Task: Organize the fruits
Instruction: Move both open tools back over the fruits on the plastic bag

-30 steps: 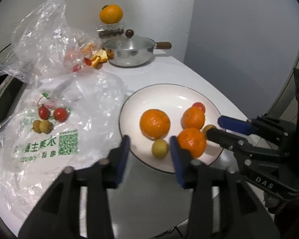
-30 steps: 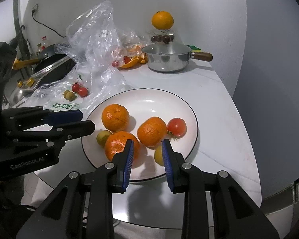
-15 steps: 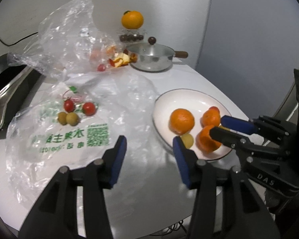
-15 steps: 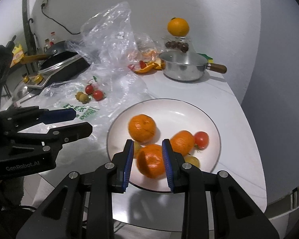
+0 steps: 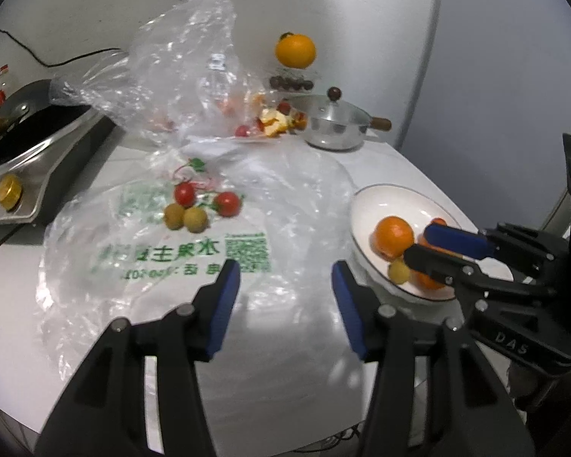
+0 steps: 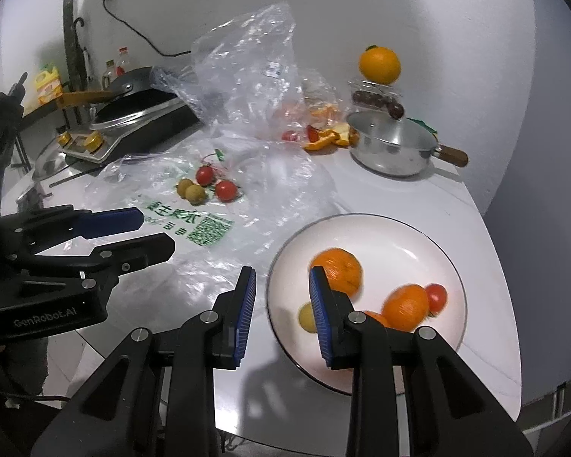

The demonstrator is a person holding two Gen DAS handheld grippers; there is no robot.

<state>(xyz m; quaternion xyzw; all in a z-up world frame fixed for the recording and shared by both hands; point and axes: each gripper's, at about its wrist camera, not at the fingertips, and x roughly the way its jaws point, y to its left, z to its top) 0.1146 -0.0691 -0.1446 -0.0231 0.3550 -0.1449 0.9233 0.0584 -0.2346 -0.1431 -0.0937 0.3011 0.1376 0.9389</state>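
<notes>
Fruit lies in two places on the white bench [image 5: 392, 167]. A white plate [image 6: 399, 243] at the lower right of the right wrist view holds three oranges [image 6: 338, 270], a tomato [image 6: 436, 297] and a small yellow fruit [image 6: 306, 316]. On the printed plastic bag [image 5: 285, 190], left of centre, lie two tomatoes [image 5: 184, 194] touching two small yellow-brown fruits [image 5: 196, 220]. The left hand-held gripper [image 5: 285, 270] hangs over the bag's near edge; its jaws have just been opening and stand spread, empty. The right hand-held gripper [image 6: 281, 272], at the plate's left rim, has its jaws drawn close together, pinching nothing.
</notes>
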